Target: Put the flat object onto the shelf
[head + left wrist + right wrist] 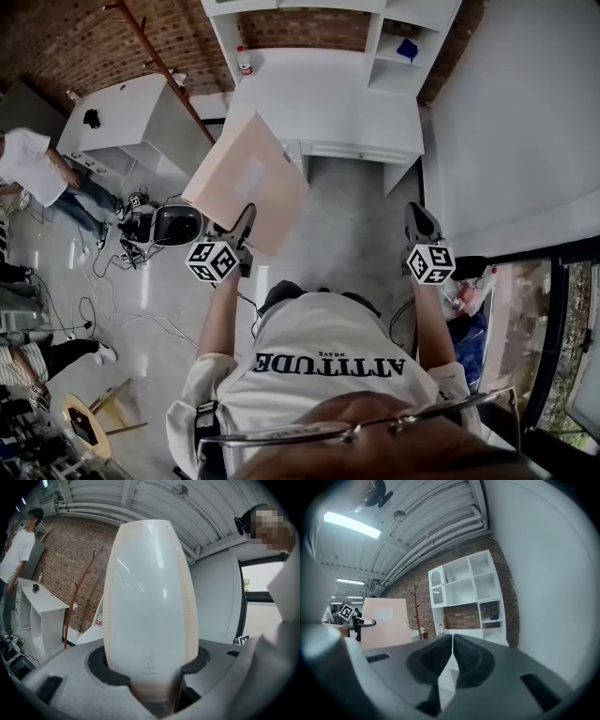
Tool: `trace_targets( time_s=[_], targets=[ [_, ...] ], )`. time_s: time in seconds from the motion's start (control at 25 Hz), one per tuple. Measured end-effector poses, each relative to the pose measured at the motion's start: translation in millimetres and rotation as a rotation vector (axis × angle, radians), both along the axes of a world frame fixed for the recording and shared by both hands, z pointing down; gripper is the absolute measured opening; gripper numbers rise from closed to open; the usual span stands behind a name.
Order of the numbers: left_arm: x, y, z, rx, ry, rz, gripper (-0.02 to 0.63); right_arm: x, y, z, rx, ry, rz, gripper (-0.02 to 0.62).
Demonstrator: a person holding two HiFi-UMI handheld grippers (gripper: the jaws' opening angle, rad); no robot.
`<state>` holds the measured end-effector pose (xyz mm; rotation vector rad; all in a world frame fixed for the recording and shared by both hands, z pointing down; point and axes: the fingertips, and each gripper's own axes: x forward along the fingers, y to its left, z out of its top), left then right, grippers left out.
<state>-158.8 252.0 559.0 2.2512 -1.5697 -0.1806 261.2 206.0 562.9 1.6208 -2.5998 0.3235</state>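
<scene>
clamping flat board (246, 178), left gripper (242, 230) outstretched; right gripper (419, 217) alongside, fingers (436, 663) together

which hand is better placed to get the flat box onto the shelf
Left. The left gripper is clamped on the flat box, held up toward the shelf; the right gripper is shut and empty.
</scene>
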Motion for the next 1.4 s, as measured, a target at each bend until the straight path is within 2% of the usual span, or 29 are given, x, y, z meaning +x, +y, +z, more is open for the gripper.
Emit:
trace_targets(
  time_s=[0.32, 0.56, 0.96, 1.4],
  targets=[
    [7.0, -12.1, 3.6, -0.017, 0.008, -0.022, 0.267, 1.4, -20.3, 5.3, -0.012, -0.014, -0.027, 0.029],
    [1.4, -41.3, 7.2, -0.017, 0.012, -0.011, 0.267, -8.2, -43.3, 14.1, -0.024, -0.002, -0.030, 0.030],
    [-20.0, -124.2, 11.9, -0.026, 0.013, 0.044, 0.267, -32.4, -105.7, 18.7, -0.037, 0.011, 0.015, 0.030],
    [-66.2, -230.0, 7.4, -0.045, 0.015, 0.132, 0.267, -91.5, -183.0, 6.9, -0.058, 0.048, 0.056, 0.030]
  ],
)
